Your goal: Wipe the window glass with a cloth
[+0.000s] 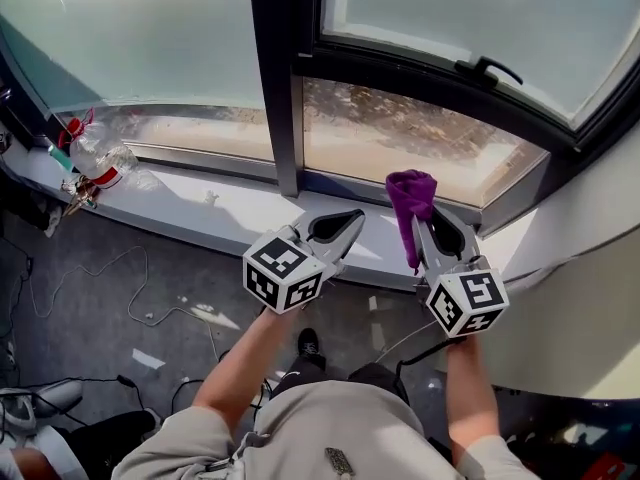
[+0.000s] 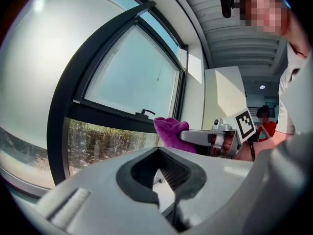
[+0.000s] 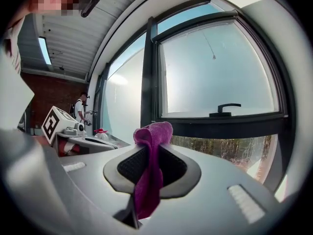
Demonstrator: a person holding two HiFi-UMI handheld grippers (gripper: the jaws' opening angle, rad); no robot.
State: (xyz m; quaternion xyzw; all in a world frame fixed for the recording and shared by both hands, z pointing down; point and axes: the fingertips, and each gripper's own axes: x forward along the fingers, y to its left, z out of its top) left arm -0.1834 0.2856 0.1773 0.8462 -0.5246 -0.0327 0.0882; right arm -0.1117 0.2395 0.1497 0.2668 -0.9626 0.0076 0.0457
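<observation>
Head view shows your right claw (image 1: 425,218) clenched on the purple cloth (image 1: 411,196). The cloth bunches above the jaw tips and hangs down between them, in front of the lower pane of the window glass (image 1: 400,138). Your left claw (image 1: 345,225) sits just beside it at 9 o'clock, jaws pressed together with nothing between them. Both are above the white sill (image 1: 220,213). A black handle (image 1: 488,68) lies on the upper frame at 1 o'clock. A plastic bottle (image 1: 100,156) rests on the sill, well apart at 9 o'clock.
</observation>
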